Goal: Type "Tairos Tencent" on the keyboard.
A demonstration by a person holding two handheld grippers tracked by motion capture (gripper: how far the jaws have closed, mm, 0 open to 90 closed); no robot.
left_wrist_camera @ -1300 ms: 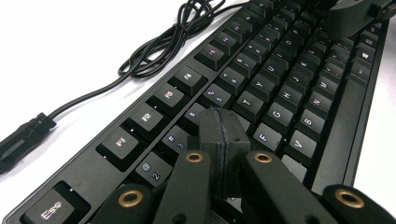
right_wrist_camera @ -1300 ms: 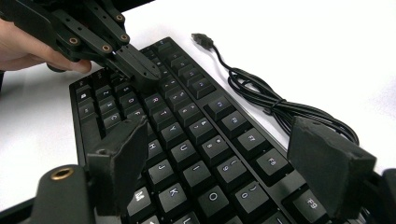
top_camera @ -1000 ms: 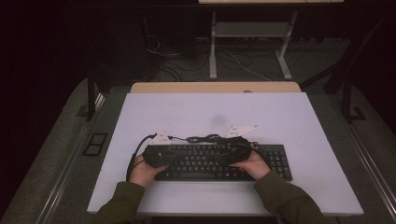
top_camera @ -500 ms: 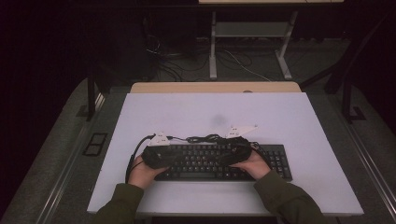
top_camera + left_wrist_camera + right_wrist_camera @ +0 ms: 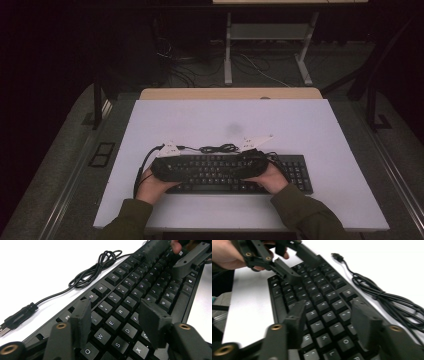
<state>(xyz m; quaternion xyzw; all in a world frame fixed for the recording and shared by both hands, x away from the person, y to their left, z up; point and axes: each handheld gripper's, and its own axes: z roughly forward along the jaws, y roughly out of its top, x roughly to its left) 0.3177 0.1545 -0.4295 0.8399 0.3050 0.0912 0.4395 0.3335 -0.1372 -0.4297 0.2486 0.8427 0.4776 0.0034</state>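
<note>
Two grippers hovered low over one black keyboard (image 5: pixel 235 173), which lay flat on the white table (image 5: pixel 320 120), close to the person's edge of it. The left gripper (image 5: pixel 167 167) sat over the keyboard's left end, held in the left hand (image 5: pixel 152 186). In the left gripper view its jaws had just been opening – they stood partly spread above the letter keys (image 5: pixel 120 311), with nothing between them but the key rows below, and no pad pressed on anything. Just beyond the keyboard's far edge lay its loose black cable (image 5: pixel 217 148), bunched in loops and ending in a plug (image 5: pixel 18 316) off the keyboard's left corner. The right gripper (image 5: pixel 252 167) sat over the keyboard's middle-right part, left of the number pad, in the right hand (image 5: pixel 272 177). Its jaws had just been closing – yet in the right gripper view they were still apart over the keys (image 5: pixel 324 315), pinching nothing.
</note>
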